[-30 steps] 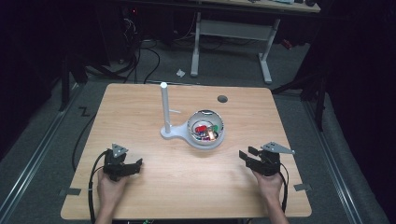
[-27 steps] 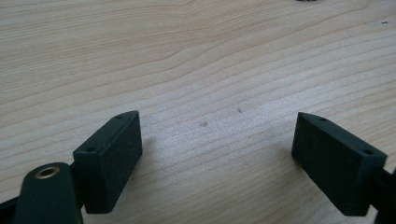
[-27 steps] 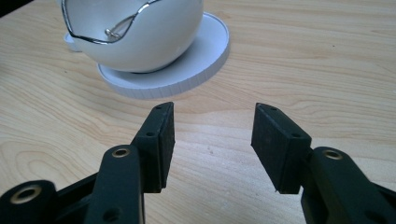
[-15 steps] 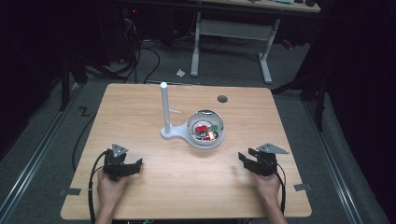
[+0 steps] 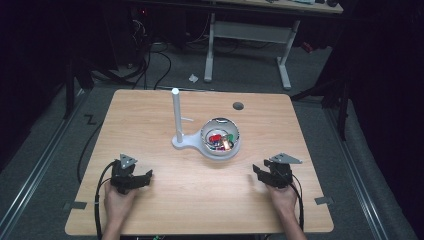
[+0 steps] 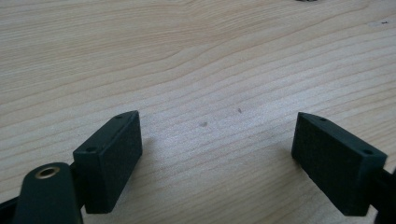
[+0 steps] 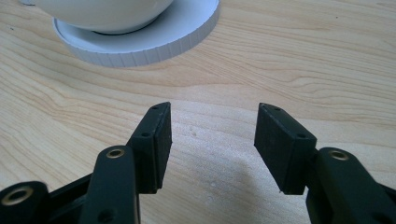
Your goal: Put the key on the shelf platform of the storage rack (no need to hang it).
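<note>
- Wooden table (image 5: 200, 210) is set in a dark room; the white bowl (image 5: 220, 137) of small coloured pieces stands mid-table on its stand, beside the upright post (image 5: 176, 117).
- Nothing is seen taken out yet; all the work is judged to remain.
- Left gripper (image 5: 145, 176): jaws wide, empty, well apart from the bowl.
- Right gripper (image 5: 259, 172): jaws have just been opening, nothing between them; otherwise little is changed from earlier.

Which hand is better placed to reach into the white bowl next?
Probably the right. The right gripper faces the white bowl, whose base lies just ahead of its open, empty jaws, which have just been opening. The left gripper faces bare table.
</note>
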{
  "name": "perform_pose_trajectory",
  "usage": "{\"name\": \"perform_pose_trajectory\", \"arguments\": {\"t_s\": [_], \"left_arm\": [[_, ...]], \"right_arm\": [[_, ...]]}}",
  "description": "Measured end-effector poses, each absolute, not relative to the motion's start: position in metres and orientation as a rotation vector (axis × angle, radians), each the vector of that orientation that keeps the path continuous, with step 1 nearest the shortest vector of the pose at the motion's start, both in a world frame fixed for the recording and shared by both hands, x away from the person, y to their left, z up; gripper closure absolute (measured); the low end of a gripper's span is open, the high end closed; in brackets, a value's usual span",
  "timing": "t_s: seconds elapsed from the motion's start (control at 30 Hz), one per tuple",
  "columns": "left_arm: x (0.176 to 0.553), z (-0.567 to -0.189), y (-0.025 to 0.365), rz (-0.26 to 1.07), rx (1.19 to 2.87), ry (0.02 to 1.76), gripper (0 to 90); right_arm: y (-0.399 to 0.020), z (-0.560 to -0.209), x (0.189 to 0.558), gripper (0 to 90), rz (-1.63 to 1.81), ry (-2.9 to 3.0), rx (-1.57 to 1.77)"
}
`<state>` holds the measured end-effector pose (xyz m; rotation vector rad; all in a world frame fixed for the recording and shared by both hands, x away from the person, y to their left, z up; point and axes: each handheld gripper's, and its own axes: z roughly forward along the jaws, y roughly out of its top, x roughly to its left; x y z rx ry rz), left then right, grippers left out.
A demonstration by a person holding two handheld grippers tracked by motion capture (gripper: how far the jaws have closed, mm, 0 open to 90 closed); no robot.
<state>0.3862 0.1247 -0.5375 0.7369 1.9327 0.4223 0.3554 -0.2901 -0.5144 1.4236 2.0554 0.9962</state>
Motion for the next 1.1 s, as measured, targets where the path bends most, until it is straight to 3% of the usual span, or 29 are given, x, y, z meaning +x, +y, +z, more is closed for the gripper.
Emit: {"name": "perform_pose_trajectory", "arguments": {"t_s": [1.1], "left_arm": [[0.386, -0.537, 0.124, 0.419, 0.720, 1.941, 16.7]], "right_arm": [[-0.283, -0.531, 0.358, 41.3, 0.898, 2.111, 1.394]]}}
